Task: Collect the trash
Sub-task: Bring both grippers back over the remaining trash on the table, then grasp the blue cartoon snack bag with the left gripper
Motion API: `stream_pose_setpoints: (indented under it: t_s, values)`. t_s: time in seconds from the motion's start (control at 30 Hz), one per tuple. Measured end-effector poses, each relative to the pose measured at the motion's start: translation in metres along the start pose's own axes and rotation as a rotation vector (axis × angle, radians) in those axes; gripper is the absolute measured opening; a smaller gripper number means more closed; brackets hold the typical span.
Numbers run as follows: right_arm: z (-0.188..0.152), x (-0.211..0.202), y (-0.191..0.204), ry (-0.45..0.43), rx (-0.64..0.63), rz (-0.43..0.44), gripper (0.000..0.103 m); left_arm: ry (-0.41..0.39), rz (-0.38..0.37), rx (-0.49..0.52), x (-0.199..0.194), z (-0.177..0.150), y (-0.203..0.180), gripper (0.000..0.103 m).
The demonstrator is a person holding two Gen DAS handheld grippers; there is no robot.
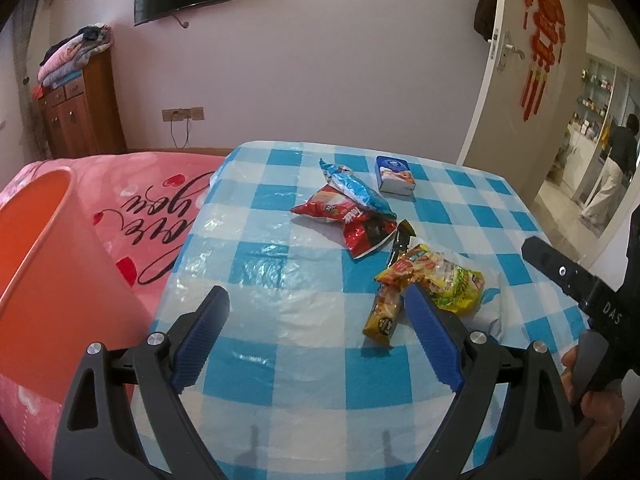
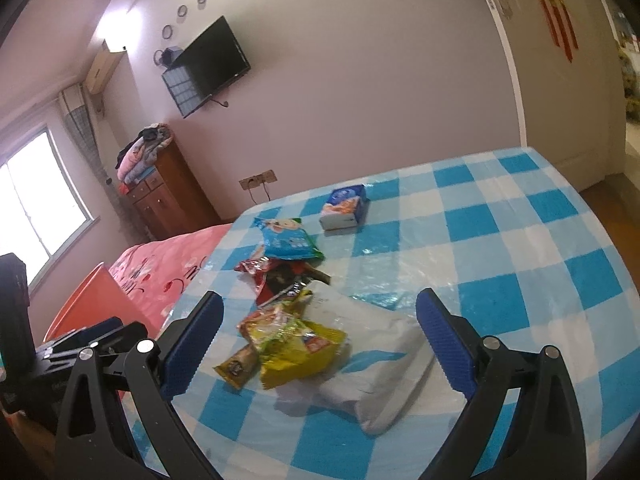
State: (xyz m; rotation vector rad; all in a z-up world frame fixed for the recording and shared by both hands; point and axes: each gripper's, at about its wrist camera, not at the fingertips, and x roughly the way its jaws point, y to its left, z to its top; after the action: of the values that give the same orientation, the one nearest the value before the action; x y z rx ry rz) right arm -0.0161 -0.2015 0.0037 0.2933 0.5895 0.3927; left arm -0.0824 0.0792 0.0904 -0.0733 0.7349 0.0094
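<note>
Several snack wrappers lie on a table with a blue-and-white checked cloth. A blue wrapper overlaps a red one. Nearer lie a yellow-green wrapper, a small brown-yellow packet and a white bag. They also show in the right wrist view: blue, red, yellow-green. My left gripper is open and empty above the cloth, left of the yellow-green wrapper. My right gripper is open and empty, with the yellow-green wrapper and white bag between its fingers' line.
An orange bin stands left of the table beside a pink bed. A tissue pack sits at the table's far side. An open door and a person are at the right. A wooden cabinet stands far left.
</note>
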Motion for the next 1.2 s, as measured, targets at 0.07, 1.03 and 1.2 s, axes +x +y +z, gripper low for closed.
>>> stream_pose_setpoints:
  t_s: [0.07,1.03,1.2]
  values:
    - [-0.001,0.003,-0.007,0.01,0.012,-0.004,0.096,-0.002,0.001,0.007,0.005,0.006,-0.005,0.09]
    - [0.004,0.006,-0.093,0.055,0.241,0.083,0.096,0.274,0.252,0.154,0.206,0.113,-0.102,0.09]
    - [0.001,0.008,-0.099,0.068,0.257,0.088,0.096,0.31,0.288,0.141,0.22,0.117,-0.096,0.09]
